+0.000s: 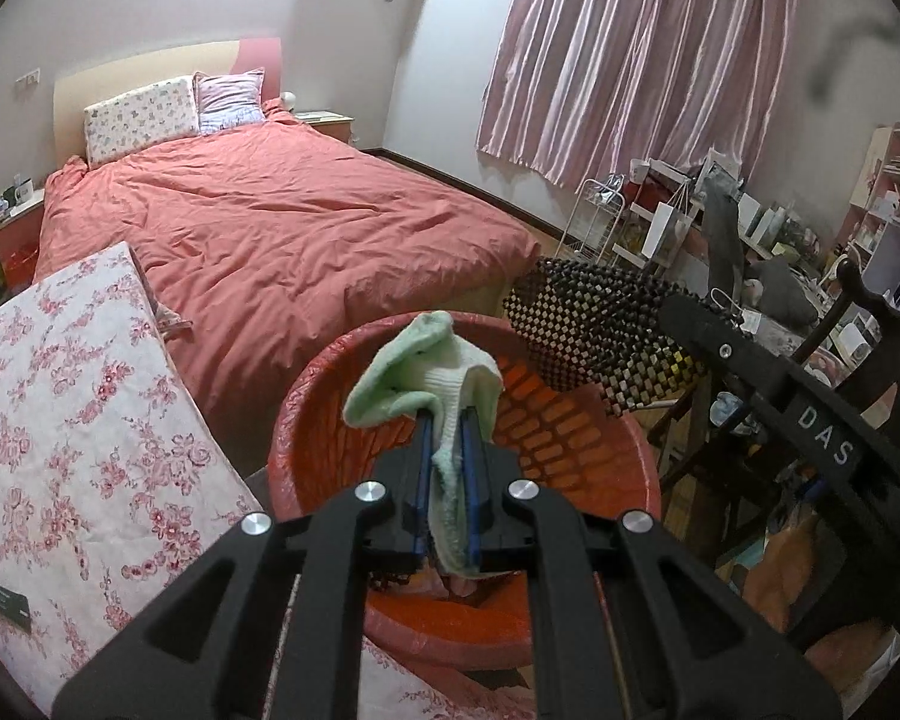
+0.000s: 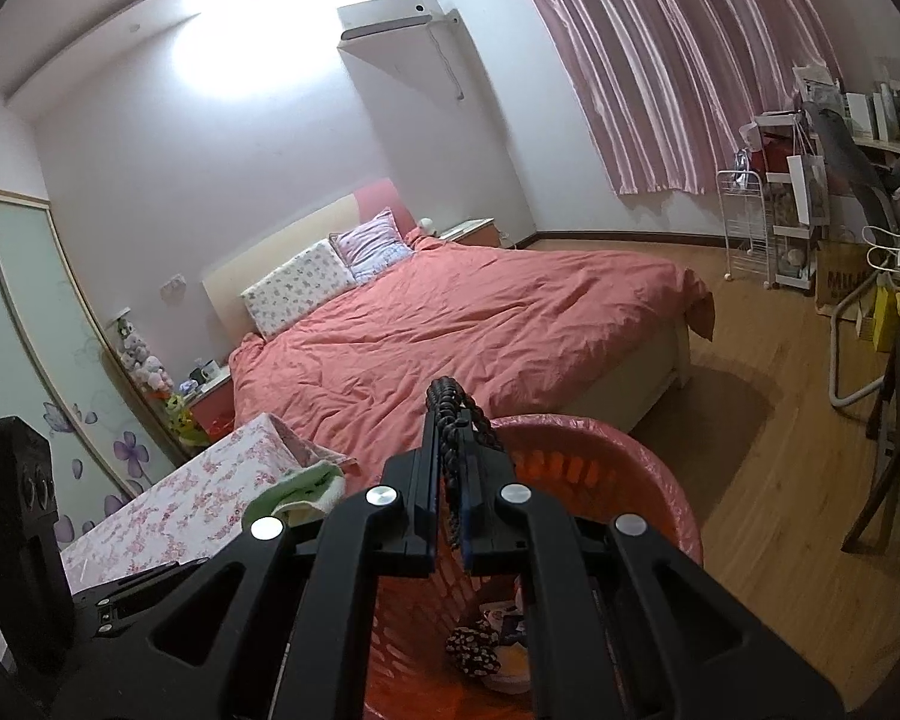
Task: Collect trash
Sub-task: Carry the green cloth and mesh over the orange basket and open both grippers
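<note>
Green-white cloth (image 1: 432, 372) pinched between left gripper (image 1: 447, 456) fingers above the red basket (image 1: 570, 450); right gripper (image 2: 450, 450) clamps beaded bag (image 2: 450, 402)

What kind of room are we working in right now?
A bedroom, clearly lived in: a bed with pillows, pink curtains, and a sliding wardrobe.

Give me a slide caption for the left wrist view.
Left hand-held gripper holds a green cloth over the red basket.
</note>
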Tool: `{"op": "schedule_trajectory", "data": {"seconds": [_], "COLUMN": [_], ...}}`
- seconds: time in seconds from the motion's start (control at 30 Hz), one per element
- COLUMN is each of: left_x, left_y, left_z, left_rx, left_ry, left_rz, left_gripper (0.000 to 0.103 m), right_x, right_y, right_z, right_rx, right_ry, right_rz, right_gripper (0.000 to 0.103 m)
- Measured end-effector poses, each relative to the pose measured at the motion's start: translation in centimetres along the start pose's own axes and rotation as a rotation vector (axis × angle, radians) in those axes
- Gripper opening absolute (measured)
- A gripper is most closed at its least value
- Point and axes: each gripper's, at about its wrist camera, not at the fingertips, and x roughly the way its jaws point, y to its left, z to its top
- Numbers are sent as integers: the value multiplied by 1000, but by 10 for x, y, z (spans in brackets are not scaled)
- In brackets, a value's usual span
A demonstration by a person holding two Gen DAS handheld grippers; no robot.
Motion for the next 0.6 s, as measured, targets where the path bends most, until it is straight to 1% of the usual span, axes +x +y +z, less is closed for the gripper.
{"op": "schedule_trajectory", "data": {"seconds": [0.03, 0.07, 0.13, 0.17, 0.2, 0.23, 0.27, 0.47, 0.53, 0.57, 0.6], "left_x": [0, 1, 3, 2, 2, 3, 4, -4, -12, -16, -20], "left_y": [0, -1, 1, 1, 2, 4, 7, 29, 38, 41, 45], "left_z": [0, 0, -1, -2, -3, -3, -4, -11, -14, -14, -16], "left_rx": [2, 1, -8, -13, -16, -18, -22, -53, -61, -64, -68], "left_ry": [0, 1, 4, 2, 2, 6, 11, 17, 13, 11, 8], "left_rz": [5, 13, 25, 36, 43, 49, 56, 109, 133, 143, 153], "left_gripper": [11, 16, 41, 45, 47, 48, 48, 49, 50, 50, 51], "right_x": [0, 3, 6, 7, 6, 5, 3, 2, 0, 0, -2], "right_y": [0, -3, -5, -7, -9, -10, -11, -5, 0, 2, 9], "right_z": [0, 2, 2, 3, 3, 3, 3, 5, 6, 6, 6], "right_rx": [-1, -1, 3, 8, 17, 20, 19, 11, -10, -17, -38], "right_ry": [1, 3, 13, 14, 8, 4, 4, 4, -1, -5, -10], "right_rz": [4, 6, 2, 0, 3, 4, -2, -44, -59, -62, -69], "right_gripper": [5, 6, 12, 27, 45, 49, 49, 49, 54, 59, 62]}}
